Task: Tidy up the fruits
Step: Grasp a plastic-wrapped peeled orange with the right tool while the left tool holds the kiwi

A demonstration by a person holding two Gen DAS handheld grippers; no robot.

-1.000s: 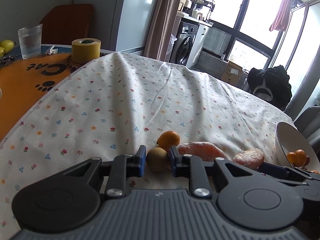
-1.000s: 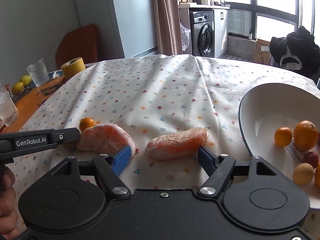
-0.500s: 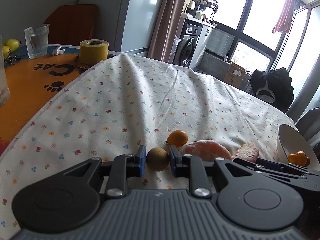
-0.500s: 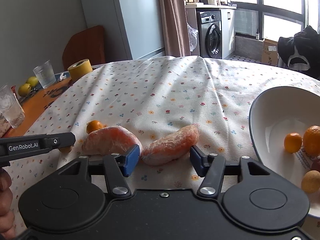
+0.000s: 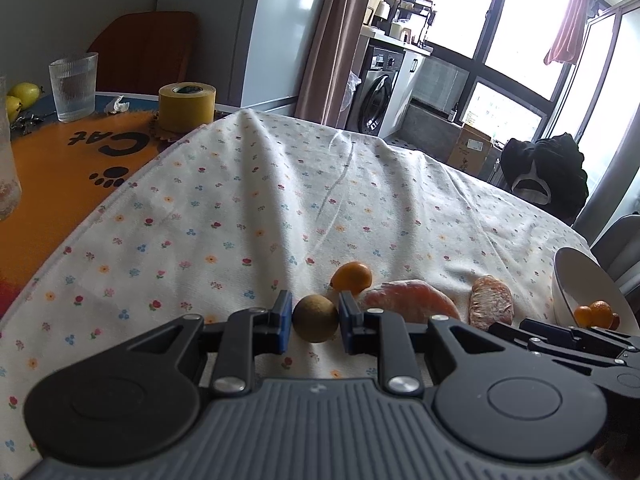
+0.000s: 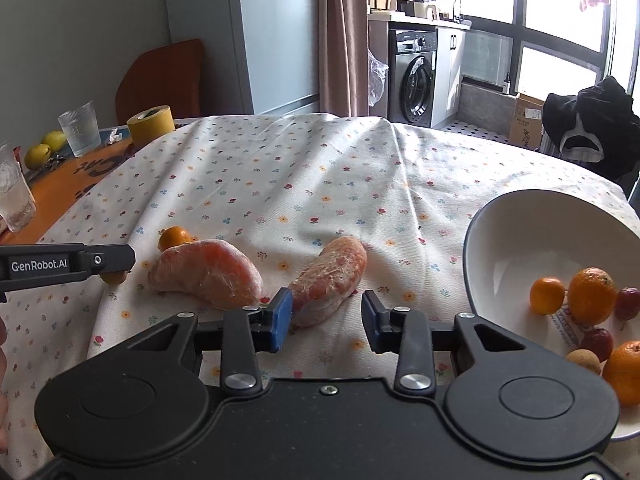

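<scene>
Right wrist view: bowl (image 6: 500,240) holds several fruits (seven visible); left gripper (image 5: 312,318) pinches brown fruit (image 5: 315,319), right gripper (image 6: 326,320) spread around pomelo segment (image 6: 330,276), second segment (image 6: 206,274) and kumquat (image 6: 174,237) remain on the tablecloth (image 6: 280,184).

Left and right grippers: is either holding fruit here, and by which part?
The left gripper clamps the small brown fruit across its middle. The right gripper is open around a peeled segment, not gripping.

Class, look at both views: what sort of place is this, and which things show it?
Most likely a home dining area beside a laundry nook: a table under a floral tablecloth, a washing machine by the window, and a white bowl of fruit.
</scene>
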